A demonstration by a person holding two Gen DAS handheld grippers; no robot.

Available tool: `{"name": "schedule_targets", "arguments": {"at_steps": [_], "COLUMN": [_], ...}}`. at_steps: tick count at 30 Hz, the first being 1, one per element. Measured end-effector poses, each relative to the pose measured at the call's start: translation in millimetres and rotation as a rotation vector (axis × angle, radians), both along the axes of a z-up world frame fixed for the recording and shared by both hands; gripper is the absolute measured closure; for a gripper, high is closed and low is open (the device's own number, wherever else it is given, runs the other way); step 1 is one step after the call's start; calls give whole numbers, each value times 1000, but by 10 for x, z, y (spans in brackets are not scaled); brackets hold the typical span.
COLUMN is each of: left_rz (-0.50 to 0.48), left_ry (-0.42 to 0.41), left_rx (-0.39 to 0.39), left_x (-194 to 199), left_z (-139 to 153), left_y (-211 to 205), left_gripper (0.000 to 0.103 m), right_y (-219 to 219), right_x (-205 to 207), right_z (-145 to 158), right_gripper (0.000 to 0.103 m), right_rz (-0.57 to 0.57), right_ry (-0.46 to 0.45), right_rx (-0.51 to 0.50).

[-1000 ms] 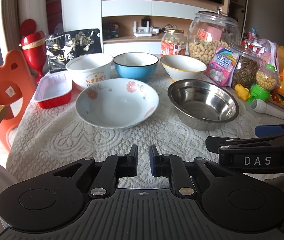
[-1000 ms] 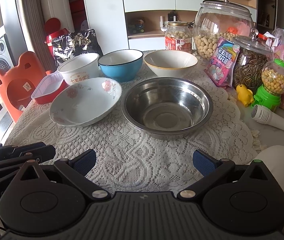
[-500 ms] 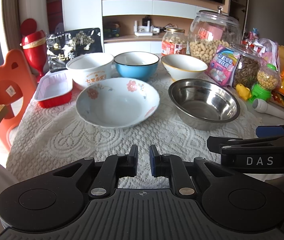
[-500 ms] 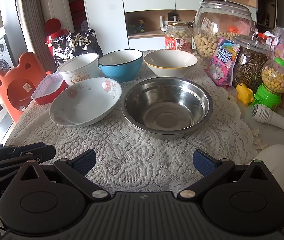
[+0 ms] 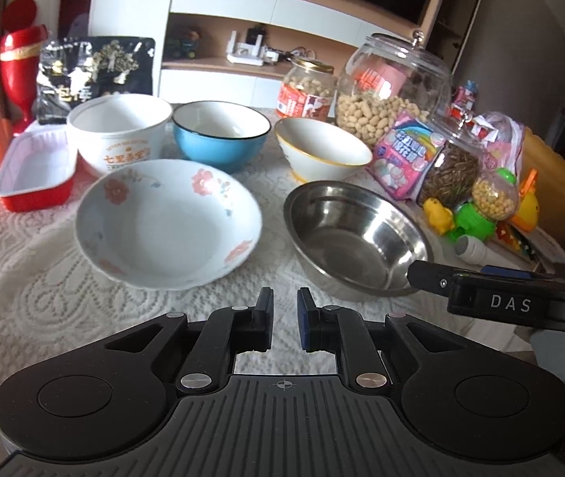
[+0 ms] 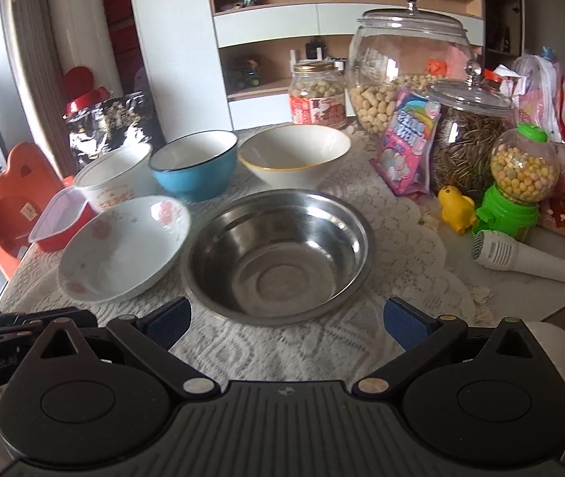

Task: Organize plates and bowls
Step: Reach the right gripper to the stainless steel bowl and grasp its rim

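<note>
On a lace-covered table stand a floral plate and a steel bowl in front. Behind them sit a white printed bowl, a blue bowl and a white yellow-rimmed bowl. My left gripper is shut with nothing in it, just before the plate's near rim. My right gripper stands open and empty, its blue pads flanking the near side of the steel bowl.
A red tray lies at the left edge. Glass jars, a candy bag, a green sweet dispenser, a yellow duck and a white toy microphone crowd the right side. An orange chair stands left of the table.
Both grippers have moved forward toward the table; the plate and steel bowl now loom larger and nearer. Both views have also rolled slightly. The left stays shut and the right open.
</note>
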State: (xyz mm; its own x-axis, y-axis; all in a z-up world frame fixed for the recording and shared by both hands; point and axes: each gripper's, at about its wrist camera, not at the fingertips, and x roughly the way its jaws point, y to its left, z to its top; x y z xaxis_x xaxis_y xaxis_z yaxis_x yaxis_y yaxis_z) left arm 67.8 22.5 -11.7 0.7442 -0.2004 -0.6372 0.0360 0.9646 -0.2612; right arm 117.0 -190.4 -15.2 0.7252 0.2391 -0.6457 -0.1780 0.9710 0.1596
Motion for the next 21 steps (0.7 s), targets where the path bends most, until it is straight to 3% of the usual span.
{"name": "schedule_targets", "arguments": {"at_steps": [3, 9, 13, 17, 21], "left_rz": [6, -140, -133, -111, -127], "left_ry": [0, -5, 45, 89, 76], "left_rx": [-30, -7, -22, 39, 61], "left_x": [232, 787, 1137, 1379, 1538], "left_z": [33, -16, -110, -211, -264], "left_y": [-12, -43, 7, 18, 16], "left_gripper": [88, 88, 88, 88, 88], "right_y": [-213, -390, -354, -385, -389], "right_x": [325, 848, 1039, 1212, 1281], "right_z": [-67, -336, -509, -673, -707], "right_gripper": [0, 0, 0, 0, 0], "right_rz": [-40, -21, 18, 40, 78], "right_ry": [40, 146, 222, 314, 324], "right_rx": [71, 201, 213, 225, 204]}}
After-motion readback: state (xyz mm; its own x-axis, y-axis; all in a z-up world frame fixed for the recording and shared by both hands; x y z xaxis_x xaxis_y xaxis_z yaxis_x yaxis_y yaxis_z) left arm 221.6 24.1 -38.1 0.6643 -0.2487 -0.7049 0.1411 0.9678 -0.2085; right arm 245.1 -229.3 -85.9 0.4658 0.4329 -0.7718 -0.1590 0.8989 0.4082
